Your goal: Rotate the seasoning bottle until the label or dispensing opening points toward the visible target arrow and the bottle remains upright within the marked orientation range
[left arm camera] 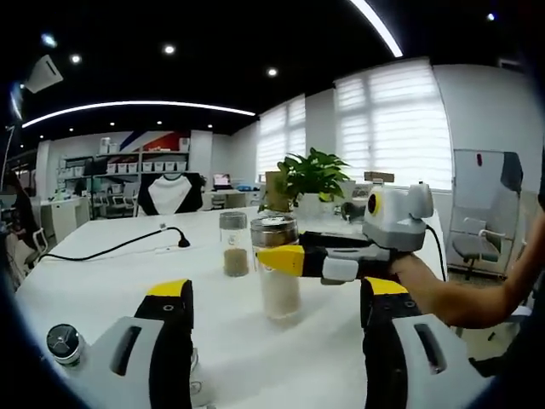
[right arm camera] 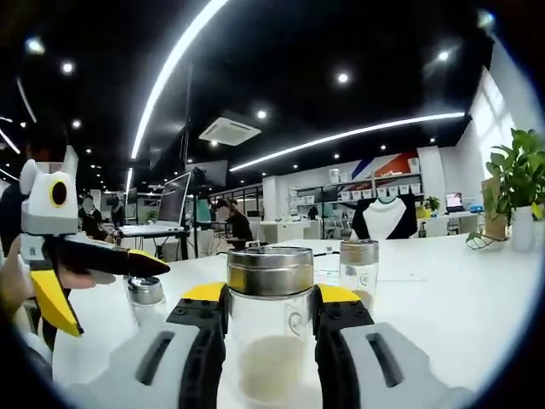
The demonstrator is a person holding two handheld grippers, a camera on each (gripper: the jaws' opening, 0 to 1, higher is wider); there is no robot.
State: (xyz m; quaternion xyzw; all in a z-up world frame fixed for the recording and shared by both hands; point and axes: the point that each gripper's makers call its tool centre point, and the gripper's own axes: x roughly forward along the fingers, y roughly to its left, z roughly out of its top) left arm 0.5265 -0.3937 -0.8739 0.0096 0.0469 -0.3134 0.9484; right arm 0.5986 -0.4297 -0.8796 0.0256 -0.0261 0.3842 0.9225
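The seasoning bottle (right arm camera: 271, 328) stands upright on the white table (right arm camera: 460, 290); in the right gripper view it sits at the six o'clock low centre, a clear glass jar with a brushed-metal lid and a layer of pale, whitish grains in its lower part; a small round mark shows on the glass just under the lid, toward three o'clock; no dispensing opening can be made out. The right gripper (right arm camera: 271, 319) pinches this bottle, its yellow-tipped black jaws pressed against the glass on either side just beneath the lid. In the left gripper view the same bottle (left arm camera: 278, 271) stands near the picture's centre, with the right gripper (left arm camera: 294, 260) reaching in from three o'clock, held by a person's hand (left arm camera: 417, 274).

A second jar (left arm camera: 234, 244) stands just beside the bottle at its nine o'clock in the left gripper view, clear with a metal lid and brown powder at its bottom; the two appear apart. A smaller lidded jar (right arm camera: 146, 298) stands at nine o'clock in the right gripper view.

The left gripper (left arm camera: 277, 294) is spread wide, its jaws well apart and holding nothing, short of the bottle; in the right gripper view it hangs at nine o'clock (right arm camera: 98, 285). A potted plant (left arm camera: 313, 177) stands behind at twelve o'clock; a black cable (left arm camera: 111, 248) lies at ten o'clock.
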